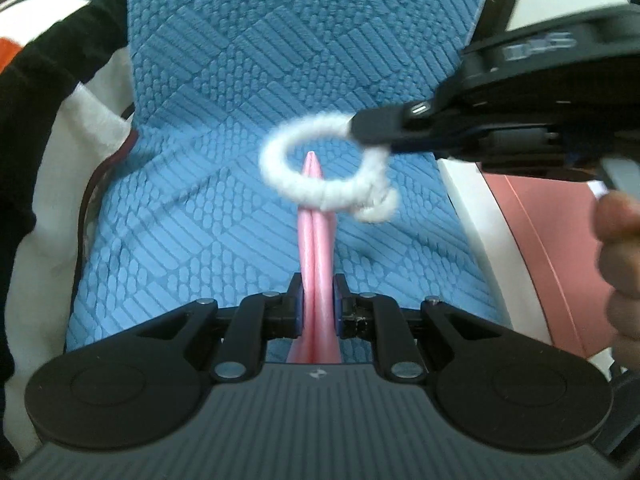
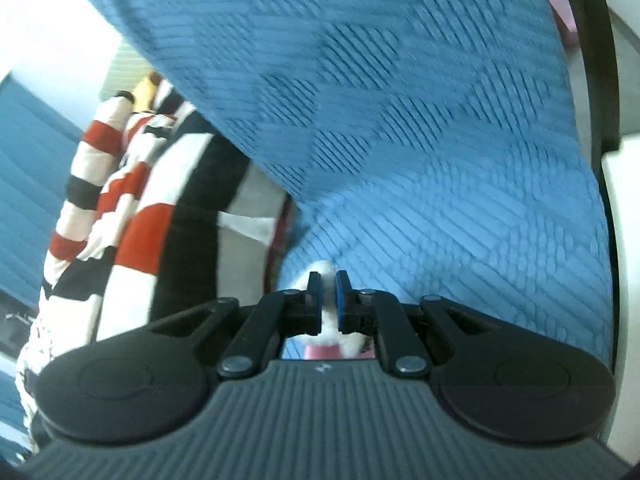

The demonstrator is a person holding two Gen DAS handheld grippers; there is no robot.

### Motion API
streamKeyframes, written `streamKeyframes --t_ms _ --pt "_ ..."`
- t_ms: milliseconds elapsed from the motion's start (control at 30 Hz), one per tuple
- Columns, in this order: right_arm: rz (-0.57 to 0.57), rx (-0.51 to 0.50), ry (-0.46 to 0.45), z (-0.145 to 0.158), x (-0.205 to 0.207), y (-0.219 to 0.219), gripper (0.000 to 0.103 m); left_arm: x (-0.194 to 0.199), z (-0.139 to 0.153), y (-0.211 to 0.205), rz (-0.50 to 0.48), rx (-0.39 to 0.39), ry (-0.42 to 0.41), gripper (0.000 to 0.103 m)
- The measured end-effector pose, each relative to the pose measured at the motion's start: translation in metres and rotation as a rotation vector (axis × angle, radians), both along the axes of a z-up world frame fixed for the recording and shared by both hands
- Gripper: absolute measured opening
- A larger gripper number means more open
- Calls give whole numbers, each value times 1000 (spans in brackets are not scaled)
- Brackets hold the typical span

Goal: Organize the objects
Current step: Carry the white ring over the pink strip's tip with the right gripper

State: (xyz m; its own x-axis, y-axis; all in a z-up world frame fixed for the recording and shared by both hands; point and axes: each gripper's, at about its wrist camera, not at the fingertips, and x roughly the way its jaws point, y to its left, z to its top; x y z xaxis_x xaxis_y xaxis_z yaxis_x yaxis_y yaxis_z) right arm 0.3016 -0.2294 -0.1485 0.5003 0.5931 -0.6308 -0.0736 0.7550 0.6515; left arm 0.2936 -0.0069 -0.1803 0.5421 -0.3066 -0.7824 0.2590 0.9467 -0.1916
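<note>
Two grippers are busy over the bumpy blue cushion (image 1: 248, 64): the left gripper (image 1: 318, 308) is squeezed narrow on one pink pointed stick (image 1: 317, 248) that looks like two thin pieces side by side, and the right gripper (image 1: 370, 128) pinches one fluffy white ring (image 1: 320, 164) with a small extra loop, held just above the stick's tip. I think the step in hand is threading the ring onto the stick, so next the ring's hole must line up with the tip and slide down. One hand (image 1: 620, 248) shows at the edge, and one striped cloth (image 2: 120, 208) lies beside the cushion.
</note>
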Motion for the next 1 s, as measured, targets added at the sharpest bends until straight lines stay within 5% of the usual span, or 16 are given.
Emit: streamKeyframes --t_ms 567,667,800,1000 --pt "-14 -38 115 -28 10 -3 14 -12 -13 -38 -129 261 -78 16" --pt "-23 -36 124 -30 11 -6 14 -12 -17 -42 -152 293 -79 16" --pt "-26 -32 128 -30 13 -7 27 -11 -21 -47 -171 320 -76 16" --pt "-22 -21 151 -39 13 -7 27 -12 -27 -53 -191 343 -71 16"
